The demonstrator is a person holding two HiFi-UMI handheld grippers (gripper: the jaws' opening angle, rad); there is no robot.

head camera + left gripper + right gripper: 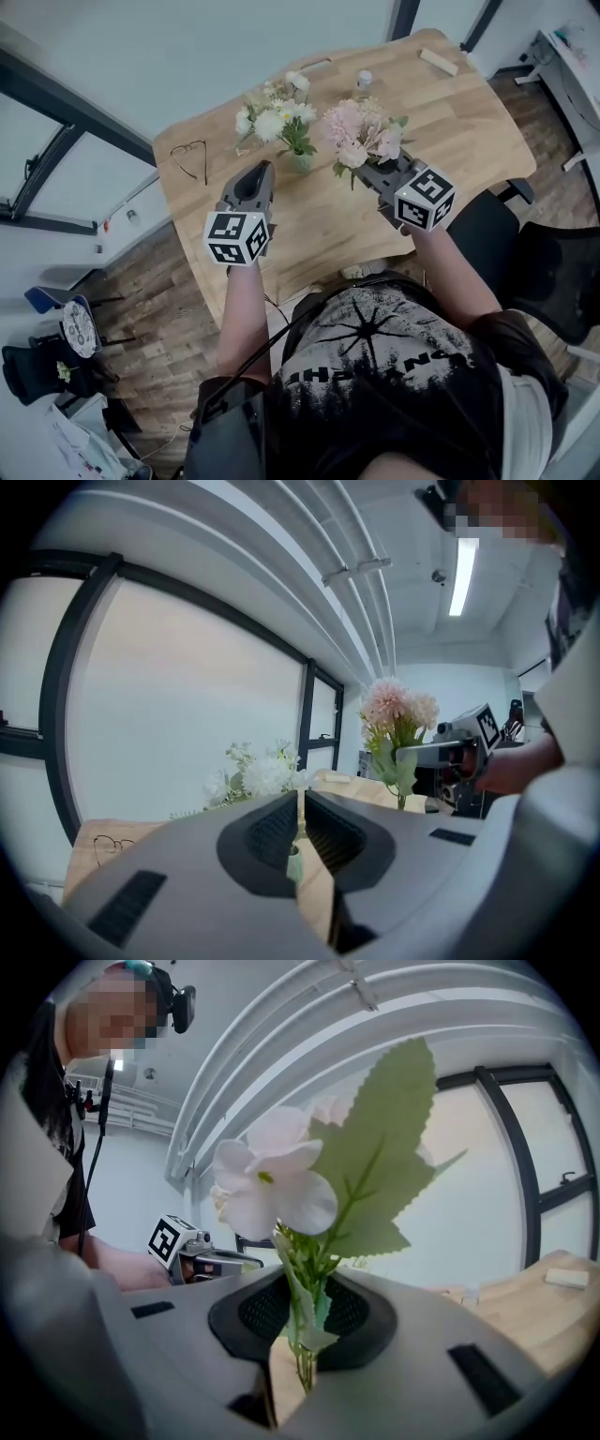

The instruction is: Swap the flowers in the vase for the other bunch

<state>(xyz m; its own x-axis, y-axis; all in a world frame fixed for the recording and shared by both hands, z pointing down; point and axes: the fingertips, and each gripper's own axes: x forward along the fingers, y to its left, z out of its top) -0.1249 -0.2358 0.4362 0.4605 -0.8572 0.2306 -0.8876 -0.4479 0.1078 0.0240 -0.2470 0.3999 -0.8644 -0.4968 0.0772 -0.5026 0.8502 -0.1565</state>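
The near half of the table (319, 225) lay bare between the two arms, a wide lane for either hand. Just ahead of the closed left tongs (263, 169) stood the vase (300, 161) of white flowers (274, 120), close beside the pink bunch (361, 131) clamped in the right tongs (364, 169) (little gap between the blooms). Spectacles (190, 157) lay by the left edge. A small bottle (364, 81) and a wooden block (439, 62) sat well apart at the far side.
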